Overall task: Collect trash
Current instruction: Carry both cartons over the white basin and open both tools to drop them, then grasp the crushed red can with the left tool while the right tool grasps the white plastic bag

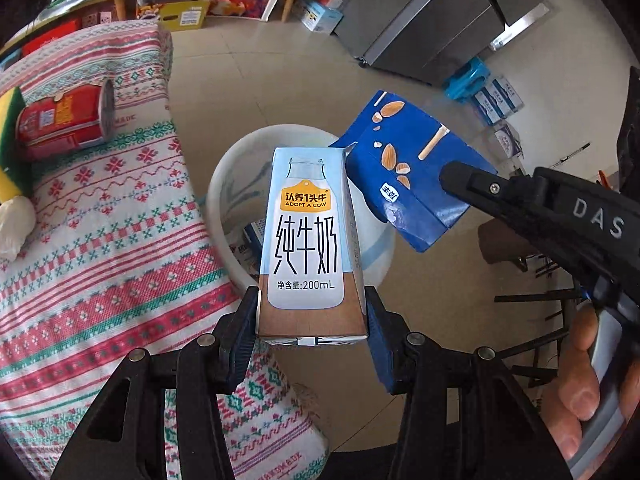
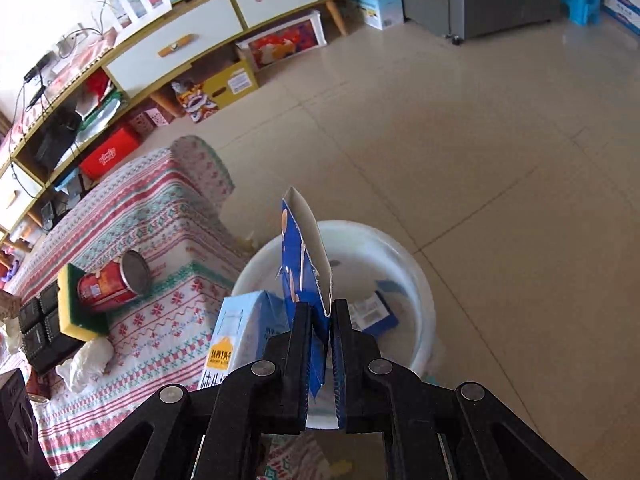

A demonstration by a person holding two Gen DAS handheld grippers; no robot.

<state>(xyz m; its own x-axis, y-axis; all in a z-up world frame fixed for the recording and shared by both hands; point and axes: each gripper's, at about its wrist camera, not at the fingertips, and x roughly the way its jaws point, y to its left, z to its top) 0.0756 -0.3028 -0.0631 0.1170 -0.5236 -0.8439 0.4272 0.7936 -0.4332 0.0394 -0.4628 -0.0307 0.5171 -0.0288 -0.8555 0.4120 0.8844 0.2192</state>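
The left gripper (image 1: 312,312) clamps a milk carton (image 1: 310,240) and the right gripper (image 2: 322,360) pinches a flattened blue almond-snack box (image 2: 304,264), both above the white bin (image 2: 416,276); at nine o'clock, a red can (image 1: 66,120) and crumpled tissue (image 2: 86,360) await on the patterned cloth (image 1: 120,220)

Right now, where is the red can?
The red can lies on its side on the patterned tablecloth, resting against a yellow-green sponge, left of the white bin in both views.
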